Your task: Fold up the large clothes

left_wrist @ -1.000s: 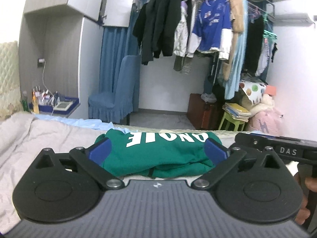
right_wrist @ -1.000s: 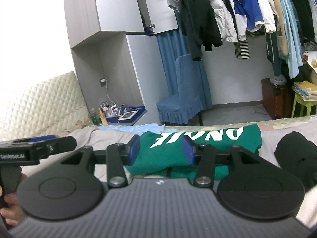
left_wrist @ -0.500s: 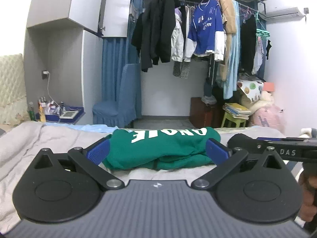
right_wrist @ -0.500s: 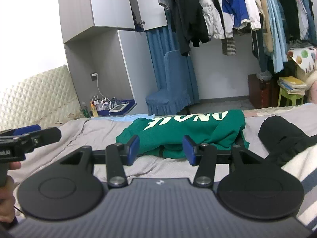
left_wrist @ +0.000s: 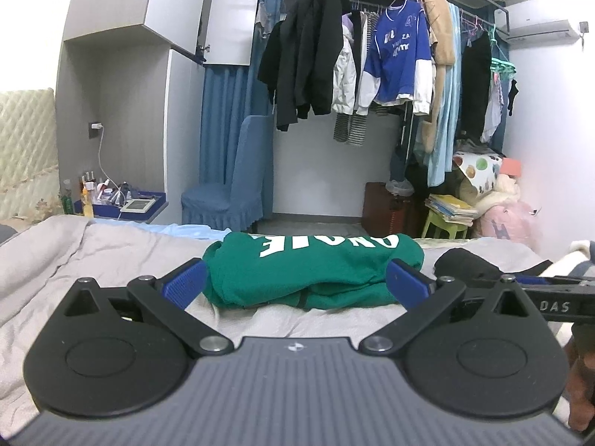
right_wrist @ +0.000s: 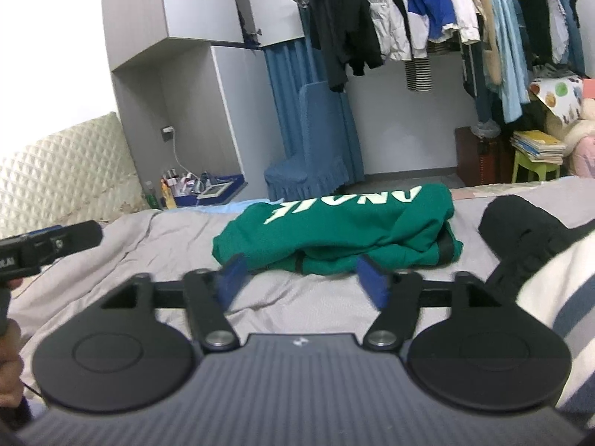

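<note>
The left gripper (left_wrist: 295,284) stands spread wide, nothing between its blue pads, low in the frame. The right gripper (right_wrist: 303,280) has just been opening and is also spread and empty, short of the cloth. Just beyond both, at mid-frame, the folded green sweatshirt (left_wrist: 316,269) with white lettering lies on the grey bedsheet (left_wrist: 74,256). To its right sits a black garment (right_wrist: 520,223). Behind, upper right, clothes hang on a rack (left_wrist: 372,55); a blue-covered chair (left_wrist: 230,186) stands centre-left.
</note>
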Tool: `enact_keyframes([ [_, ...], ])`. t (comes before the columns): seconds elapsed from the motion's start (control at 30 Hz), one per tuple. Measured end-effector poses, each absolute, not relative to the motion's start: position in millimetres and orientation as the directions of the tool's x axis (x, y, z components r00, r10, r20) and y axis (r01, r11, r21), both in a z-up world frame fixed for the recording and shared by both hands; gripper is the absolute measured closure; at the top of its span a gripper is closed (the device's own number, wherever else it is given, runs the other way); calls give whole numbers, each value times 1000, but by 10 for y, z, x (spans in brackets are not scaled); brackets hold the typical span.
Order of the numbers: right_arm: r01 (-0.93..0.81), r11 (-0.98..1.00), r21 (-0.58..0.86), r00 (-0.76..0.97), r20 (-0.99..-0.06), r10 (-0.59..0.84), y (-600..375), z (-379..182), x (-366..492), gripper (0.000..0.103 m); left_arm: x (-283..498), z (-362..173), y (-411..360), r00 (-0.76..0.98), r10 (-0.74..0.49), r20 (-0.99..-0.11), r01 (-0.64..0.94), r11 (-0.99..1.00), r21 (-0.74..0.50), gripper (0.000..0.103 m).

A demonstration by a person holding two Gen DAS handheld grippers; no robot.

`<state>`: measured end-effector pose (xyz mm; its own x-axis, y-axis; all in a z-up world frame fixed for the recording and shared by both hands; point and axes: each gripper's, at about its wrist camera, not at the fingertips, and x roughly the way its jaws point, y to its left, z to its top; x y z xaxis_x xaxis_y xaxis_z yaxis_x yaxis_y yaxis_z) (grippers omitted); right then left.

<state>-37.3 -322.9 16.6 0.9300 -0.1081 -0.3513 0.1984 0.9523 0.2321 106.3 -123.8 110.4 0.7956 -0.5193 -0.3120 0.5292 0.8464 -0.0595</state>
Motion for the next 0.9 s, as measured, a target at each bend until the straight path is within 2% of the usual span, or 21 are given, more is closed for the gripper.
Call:
enact_keyframes([
  [0.07,218,949,226,928,-349,-130,-3242,179,-380,12,1078,1089,-1230,797,-514,-317,524,849,-62,0],
  [0.1,218,949,226,928,-349,-130,-3242,179,-380,1,1092,1085,-1229,797,-513,-320,523,850,-63,0],
  [0.13,228,949,218,924,-355,-140,-3243,183,-376,0,1102,1081,-1225,797,-512,-322,520,851,-65,0],
  [0.9,222,952,209,923,-360,-136,-3258,208,-397,0,1126,1043,-1267,797,-509,-324,518,853,-66,0],
])
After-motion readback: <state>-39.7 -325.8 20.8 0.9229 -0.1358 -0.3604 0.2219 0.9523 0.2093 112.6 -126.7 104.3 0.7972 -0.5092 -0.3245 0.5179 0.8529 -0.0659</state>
